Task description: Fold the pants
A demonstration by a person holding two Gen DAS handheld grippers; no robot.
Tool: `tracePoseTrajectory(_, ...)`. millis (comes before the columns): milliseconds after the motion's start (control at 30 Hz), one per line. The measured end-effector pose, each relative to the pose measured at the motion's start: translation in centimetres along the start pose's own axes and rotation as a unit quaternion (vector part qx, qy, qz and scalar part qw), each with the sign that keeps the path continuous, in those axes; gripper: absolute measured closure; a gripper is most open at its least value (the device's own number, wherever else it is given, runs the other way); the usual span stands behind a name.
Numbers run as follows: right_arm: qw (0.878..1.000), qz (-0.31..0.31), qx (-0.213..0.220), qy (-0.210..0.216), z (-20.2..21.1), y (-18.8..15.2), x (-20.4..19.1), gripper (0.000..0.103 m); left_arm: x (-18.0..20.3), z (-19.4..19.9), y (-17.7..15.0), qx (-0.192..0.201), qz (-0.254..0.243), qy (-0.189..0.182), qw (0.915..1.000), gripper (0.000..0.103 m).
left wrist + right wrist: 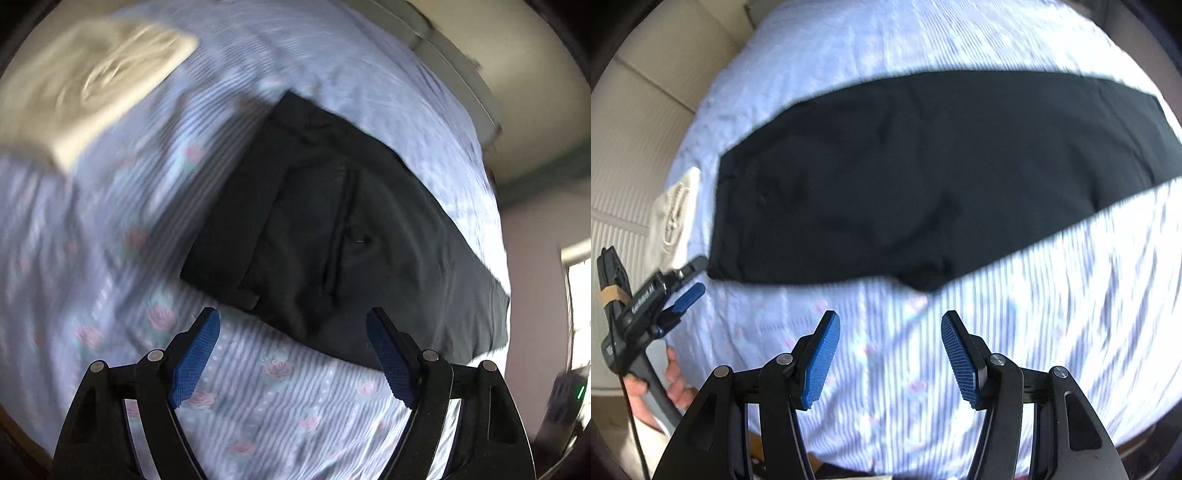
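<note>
Black pants [332, 229] lie flat on a bed with a light blue striped, rose-patterned sheet [280, 398]. In the right wrist view the pants [923, 177] stretch across the bed, folded lengthwise. My left gripper [293, 325] is open and empty, hovering just short of the pants' near edge. It also shows at the left of the right wrist view [690, 277], beside the pants' left end. My right gripper [890, 328] is open and empty above the sheet [1034, 314], just below the pants' lower edge.
A folded cream garment [92, 85] lies on the bed at the far left, also seen in the right wrist view [674, 218]. A cream wall [639, 122] borders the bed. A window [580, 299] is at the right.
</note>
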State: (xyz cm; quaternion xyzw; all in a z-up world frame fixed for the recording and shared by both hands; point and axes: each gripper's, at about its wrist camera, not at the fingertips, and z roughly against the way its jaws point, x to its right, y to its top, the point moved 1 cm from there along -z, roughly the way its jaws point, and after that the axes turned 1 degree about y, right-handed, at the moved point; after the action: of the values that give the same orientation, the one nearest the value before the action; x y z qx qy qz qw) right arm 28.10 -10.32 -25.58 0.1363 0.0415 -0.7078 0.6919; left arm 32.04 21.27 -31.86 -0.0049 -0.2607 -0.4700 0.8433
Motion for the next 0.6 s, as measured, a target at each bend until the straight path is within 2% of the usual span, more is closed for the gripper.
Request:
tracePoseTrajectory(100, 1.0, -0.001, -0.031, 0.001, -2.1, -0.7, -0.4, 0.044, -1.5, -2.0, 0.1, 0.011, 0.051, -0.01, 0.9986, 0.022)
tracePoseTrajectory(300, 0.998, 0.027, -0.052, 0.007, -3.8, -1.3, -1.6, 0.044, -2.4, -5.6, 0.7, 0.021, 0.095, 0.012, 0.9952, 0.023)
tracePoseTrajectory(367, 0.998, 0.031, -0.056, 0.006, -4.1, -0.9, -1.9, 0.044, -2.3, -5.5, 1.3, 0.027, 0.108, 0.029, 0.9934, 0.048)
tracePoseTrajectory(400, 0.998, 0.034, -0.057, 0.007, -4.1, -0.7, -2.0, 0.044, -2.0, -4.9, 1.7, 0.035, 0.115, 0.036, 0.9921, 0.056)
tracePoseTrajectory(433, 0.998, 0.037, -0.056, 0.011, -4.1, -0.4, -2.1, 0.044, -1.6, -4.0, 2.2, 0.045, 0.113, 0.048, 0.9914, 0.073)
tracePoseTrajectory(467, 0.998, 0.04, -0.051, 0.015, -3.8, -0.3, -2.2, 0.044, -1.2, -3.4, 2.6, 0.053, 0.105, 0.047, 0.9919, 0.076)
tracePoseTrajectory(600, 0.997, 0.067, -0.03, 0.032, -2.7, 0.5, -2.3, 0.044, 2.7, -0.2, 5.0, 0.114, 0.052, 0.081, 0.9888, 0.077)
